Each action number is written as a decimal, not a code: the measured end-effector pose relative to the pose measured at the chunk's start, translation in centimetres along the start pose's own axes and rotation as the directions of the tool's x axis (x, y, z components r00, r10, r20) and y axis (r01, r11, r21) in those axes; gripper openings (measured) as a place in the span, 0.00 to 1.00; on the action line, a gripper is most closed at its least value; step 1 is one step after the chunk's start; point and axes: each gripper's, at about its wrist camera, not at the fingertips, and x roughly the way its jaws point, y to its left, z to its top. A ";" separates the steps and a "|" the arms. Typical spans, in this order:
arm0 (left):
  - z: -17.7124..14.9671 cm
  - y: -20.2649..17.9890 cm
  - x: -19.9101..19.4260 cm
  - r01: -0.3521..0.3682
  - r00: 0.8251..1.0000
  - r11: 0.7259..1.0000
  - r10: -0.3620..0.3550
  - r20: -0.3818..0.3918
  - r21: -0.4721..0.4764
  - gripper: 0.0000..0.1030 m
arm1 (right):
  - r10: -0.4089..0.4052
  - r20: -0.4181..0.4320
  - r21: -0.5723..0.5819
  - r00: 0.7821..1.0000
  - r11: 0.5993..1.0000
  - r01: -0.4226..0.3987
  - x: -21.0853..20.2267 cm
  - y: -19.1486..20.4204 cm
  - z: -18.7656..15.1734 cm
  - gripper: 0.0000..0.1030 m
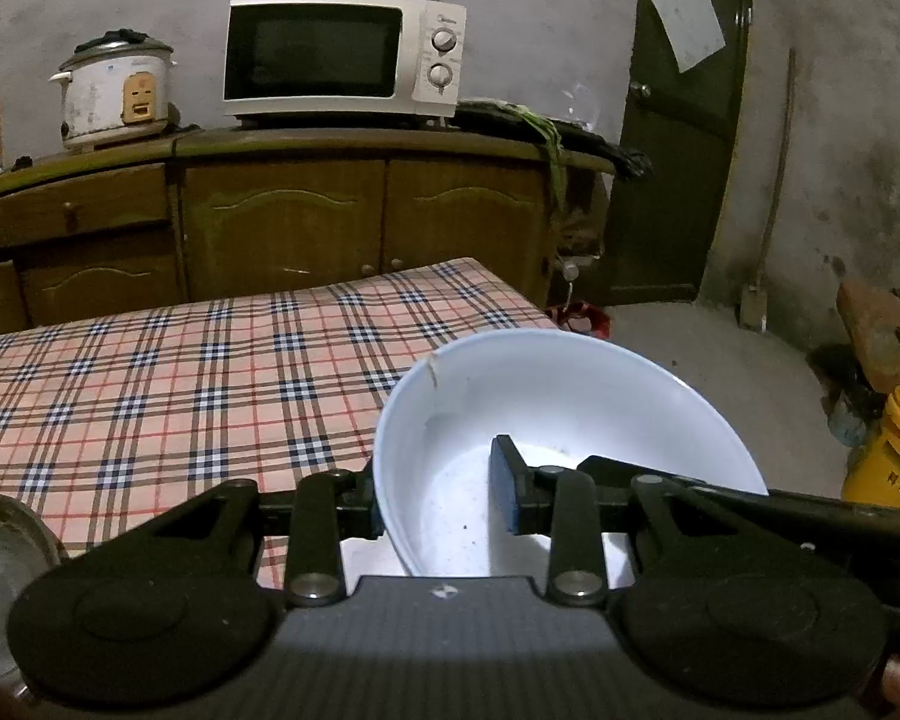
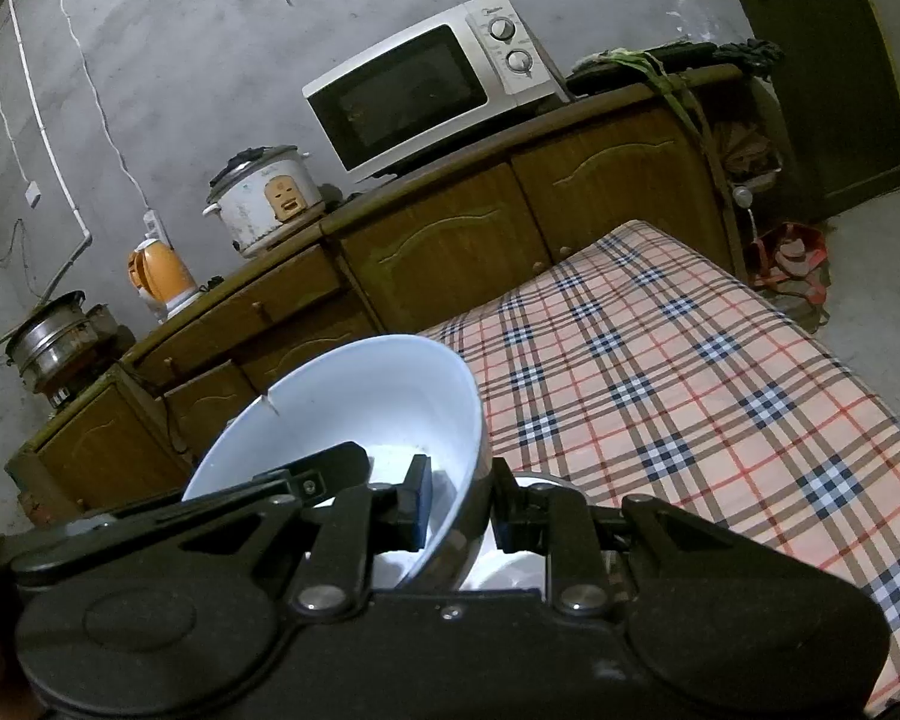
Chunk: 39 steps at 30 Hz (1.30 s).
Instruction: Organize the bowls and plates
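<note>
A white bowl [image 1: 570, 396] with a small chip on its rim hangs tilted over the near edge of the plaid-covered table [image 1: 180, 372]. My left gripper [image 1: 432, 498] is shut on the bowl's left wall, one blue pad [image 1: 504, 486] inside and the other finger outside. In the right wrist view the same bowl [image 2: 366, 396] has its right wall pinched by my right gripper [image 2: 462, 507], with a blue pad [image 2: 421, 501] inside. Each view shows the other gripper's finger reaching into the bowl. Another white dish [image 2: 510, 576] lies just below.
A steel bowl [image 1: 0, 540] sits at the table's near left corner. Behind the table a wooden cabinet [image 1: 282, 222] carries a microwave [image 1: 342, 54], a rice cooker [image 1: 117, 90] and an orange kettle [image 2: 162, 276]. A yellow bucket [image 1: 888, 450] stands on the floor at right.
</note>
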 end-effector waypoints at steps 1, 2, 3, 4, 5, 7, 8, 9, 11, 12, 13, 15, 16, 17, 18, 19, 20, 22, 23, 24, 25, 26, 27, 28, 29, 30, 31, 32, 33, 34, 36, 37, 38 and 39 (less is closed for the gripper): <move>0.0 -0.1 0.1 0.000 1.000 1.000 0.000 -0.001 0.002 0.32 | 0.000 0.000 0.002 1.000 1.000 0.000 0.0 -0.2 0.0 0.26; 0.0 -0.2 0.2 0.001 1.000 1.000 -0.001 -0.002 0.004 0.32 | 0.000 0.000 0.002 1.000 1.000 0.000 0.1 -0.3 0.0 0.26; -0.1 -0.2 0.2 0.001 1.000 1.000 -0.001 -0.003 0.004 0.32 | -0.001 0.000 0.002 1.000 1.000 0.001 0.1 -0.4 0.0 0.26; -0.1 -0.2 0.3 0.003 1.000 1.000 -0.003 -0.005 0.005 0.32 | -0.002 0.001 0.001 1.000 1.000 0.002 0.1 -0.5 0.0 0.26; -0.1 -0.3 0.4 0.004 1.000 1.000 -0.004 -0.007 0.007 0.32 | -0.002 0.000 0.001 1.000 1.000 0.002 0.1 -0.6 0.0 0.26; -0.1 -0.5 0.6 0.003 1.000 1.000 -0.003 -0.010 0.011 0.32 | -0.003 0.000 0.004 1.000 1.000 0.003 0.2 -0.9 0.0 0.26; -0.2 -0.5 0.7 0.004 1.000 1.000 -0.004 -0.012 0.012 0.32 | -0.003 -0.001 0.006 1.000 1.000 0.003 0.3 -1.1 0.0 0.26; -0.2 -0.5 0.7 0.004 1.000 1.000 -0.004 -0.013 0.014 0.32 | -0.003 -0.001 0.008 1.000 1.000 0.003 0.3 -1.3 0.0 0.26; -0.2 -0.7 0.9 0.005 1.000 1.000 -0.005 -0.017 0.018 0.32 | -0.004 -0.002 0.010 1.000 1.000 0.005 0.5 -1.5 -0.1 0.26; -0.3 -0.7 1.0 0.006 1.000 1.000 -0.006 -0.019 0.019 0.32 | -0.005 -0.003 0.012 1.000 1.000 0.005 0.5 -1.7 -0.1 0.26; -0.3 -0.7 1.1 0.006 1.000 1.000 -0.006 -0.021 0.021 0.32 | -0.006 -0.004 0.013 1.000 1.000 0.006 0.6 -1.8 -0.1 0.26; -0.4 -0.7 1.4 0.008 1.000 1.000 -0.007 -0.027 0.022 0.32 | -0.008 -0.007 0.016 1.000 1.000 0.008 0.8 -2.0 -0.2 0.26; -0.4 -0.8 1.5 0.008 1.000 1.000 -0.007 -0.029 0.023 0.32 | -0.009 -0.009 0.018 1.000 1.000 0.009 0.9 -2.1 -0.2 0.26; -0.4 -0.8 1.7 0.008 0.999 1.000 -0.007 -0.032 0.024 0.32 | -0.010 -0.011 0.020 1.000 1.000 0.010 1.0 -2.2 -0.2 0.26; -0.4 -0.9 1.8 0.008 0.999 1.000 -0.007 -0.034 0.025 0.32 | -0.010 -0.012 0.021 1.000 1.000 0.010 1.1 -2.4 -0.2 0.26; -0.4 -0.9 1.9 0.009 0.999 1.000 -0.008 -0.036 0.027 0.32 | -0.010 -0.013 0.023 1.000 1.000 0.011 1.2 -2.5 -0.2 0.26; -0.4 -1.0 2.0 0.009 0.999 1.000 -0.008 -0.037 0.029 0.32 | -0.011 -0.014 0.025 1.000 1.000 0.011 1.3 -2.6 -0.3 0.26; -0.4 -1.1 2.2 0.010 0.999 0.999 -0.008 -0.040 0.033 0.32 | -0.012 -0.016 0.029 1.000 0.999 0.013 1.4 -2.8 -0.3 0.26; -0.4 -1.1 2.4 0.010 0.999 0.999 -0.008 -0.041 0.034 0.32 | -0.013 -0.017 0.031 1.000 0.999 0.013 1.5 -2.9 -0.3 0.26; -0.5 -1.2 2.4 0.010 0.999 0.999 -0.009 -0.043 0.034 0.32 | -0.013 -0.019 0.033 1.000 0.999 0.014 1.6 -3.0 -0.3 0.26; -0.5 -1.2 2.6 0.012 0.999 0.999 -0.010 -0.046 0.034 0.32 | -0.015 -0.020 0.034 1.000 0.999 0.015 1.7 -3.0 -0.4 0.26; -0.5 -1.2 2.7 0.013 0.999 0.999 -0.011 -0.048 0.033 0.32 | -0.017 -0.022 0.036 1.000 0.999 0.018 1.8 -3.1 -0.4 0.26; -0.6 -1.2 2.7 0.014 0.999 0.999 -0.012 -0.050 0.033 0.32 | -0.019 -0.024 0.037 1.000 0.999 0.019 1.9 -3.1 -0.4 0.26; -0.7 -1.2 2.8 0.014 0.999 0.999 -0.013 -0.051 0.032 0.32 | -0.020 -0.025 0.037 0.999 0.999 0.021 1.9 -3.2 -0.5 0.26; -0.7 -1.2 3.0 0.015 0.998 0.999 -0.013 -0.053 0.032 0.32 | -0.021 -0.027 0.037 0.999 0.999 0.022 2.0 -3.2 -0.5 0.26; -0.7 -1.2 3.1 0.015 0.998 0.999 -0.013 -0.055 0.032 0.32 | -0.022 -0.029 0.036 0.999 0.999 0.023 2.1 -3.3 -0.5 0.26; -0.7 -1.2 3.1 0.015 0.998 0.999 -0.013 -0.056 0.033 0.32 | -0.022 -0.030 0.035 0.999 0.999 0.023 2.3 -3.4 -0.5 0.26; -0.7 -1.2 3.2 0.016 0.998 0.999 -0.014 -0.057 0.034 0.32 | -0.022 -0.032 0.033 0.999 0.999 0.023 2.4 -3.4 -0.5 0.26; -0.7 -1.2 3.3 0.017 0.998 0.999 -0.015 -0.059 0.035 0.32 | -0.023 -0.034 0.030 0.999 0.999 0.024 2.5 -3.5 -0.5 0.26; -0.8 -1.1 3.4 0.018 0.998 0.999 -0.016 -0.060 0.037 0.32 | -0.023 -0.036 0.026 0.999 0.999 0.024 2.7 -3.5 -0.5 0.26; -0.9 -1.1 3.7 0.021 0.998 0.999 -0.018 -0.061 0.037 0.32 | -0.024 -0.041 0.022 0.999 0.999 0.025 3.0 -3.6 -0.6 0.27; -1.0 -1.0 3.9 0.022 0.998 0.999 -0.020 -0.065 0.034 0.32 | -0.027 -0.044 0.019 0.999 0.999 0.027 3.2 -3.7 -0.6 0.27; -1.0 -0.9 4.1 0.022 0.997 0.999 -0.020 -0.068 0.031 0.32 | -0.028 -0.047 0.019 0.998 0.999 0.029 3.4 -3.6 -0.6 0.27; -1.1 -0.8 4.2 0.022 0.997 0.999 -0.020 -0.071 0.029 0.32 | -0.029 -0.051 0.020 0.998 0.999 0.030 3.6 -3.7 -0.7 0.27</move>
